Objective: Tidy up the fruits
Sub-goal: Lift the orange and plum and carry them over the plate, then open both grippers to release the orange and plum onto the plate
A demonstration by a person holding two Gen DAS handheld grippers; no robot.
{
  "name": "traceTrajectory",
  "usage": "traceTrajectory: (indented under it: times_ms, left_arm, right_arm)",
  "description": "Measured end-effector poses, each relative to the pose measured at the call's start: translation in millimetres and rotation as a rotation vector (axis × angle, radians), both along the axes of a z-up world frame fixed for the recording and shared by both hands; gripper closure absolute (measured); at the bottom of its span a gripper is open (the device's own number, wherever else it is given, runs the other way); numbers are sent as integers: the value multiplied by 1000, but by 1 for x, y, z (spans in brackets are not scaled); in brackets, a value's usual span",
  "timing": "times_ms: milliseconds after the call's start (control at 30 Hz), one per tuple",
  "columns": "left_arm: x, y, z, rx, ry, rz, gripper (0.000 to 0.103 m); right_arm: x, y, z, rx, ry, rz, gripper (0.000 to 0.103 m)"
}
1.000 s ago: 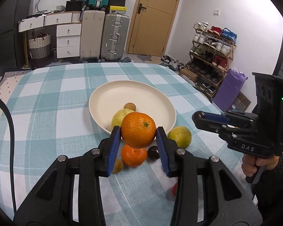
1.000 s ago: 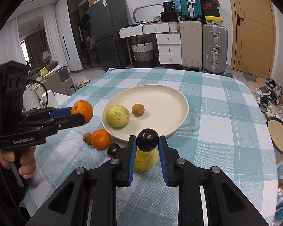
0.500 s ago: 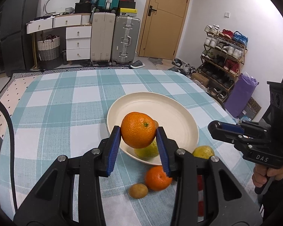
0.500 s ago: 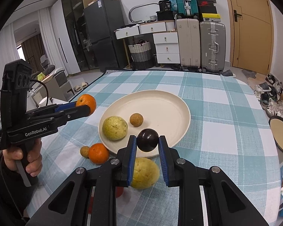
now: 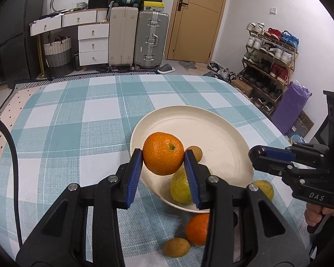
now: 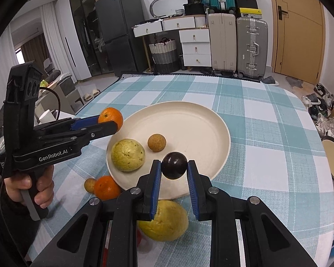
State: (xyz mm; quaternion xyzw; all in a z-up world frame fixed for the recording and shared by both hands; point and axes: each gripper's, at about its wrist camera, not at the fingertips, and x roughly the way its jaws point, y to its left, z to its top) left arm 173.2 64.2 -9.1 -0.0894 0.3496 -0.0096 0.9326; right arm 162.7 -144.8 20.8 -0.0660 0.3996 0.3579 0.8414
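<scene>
My left gripper (image 5: 163,155) is shut on an orange (image 5: 163,153), which hangs over the near left rim of the cream plate (image 5: 200,129). In the right wrist view my right gripper (image 6: 174,166) is shut on a dark round fruit (image 6: 174,165) above the plate's (image 6: 189,122) near edge. A yellow-green fruit (image 6: 127,155) and a small brown fruit (image 6: 157,142) lie in the plate. On the cloth in front of it lie a second orange (image 6: 106,188), a small brown fruit (image 6: 89,185) and a yellow fruit (image 6: 164,222), this one under the right fingers.
The table has a teal checked cloth (image 5: 78,122). A person's hand (image 6: 29,187) holds the left gripper's handle. A round stool (image 6: 332,158) stands off the table's right side. Suitcases, drawers and a shoe rack stand beyond the table.
Both grippers have moved forward towards the plate with their fruits still held. The orange now hangs over the plate's rim, and the loose fruits on the cloth have slid lower in both views.
</scene>
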Motion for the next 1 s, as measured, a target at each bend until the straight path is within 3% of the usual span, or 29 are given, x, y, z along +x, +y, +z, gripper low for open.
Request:
traceTrajectory:
  times_ms: [467,900,1000]
  left_arm:
    - [26,6,-25,1,63,0,67]
    - [25,5,-25,-3,66,-11,67]
    - [20,3,-21,20,63,-3,55]
  right_arm:
    - [23,18,-18,-38,65,-8,79]
    - [30,22,-29,-68,74,-36,79]
    - [25,19,-24,-60,51,-32,76]
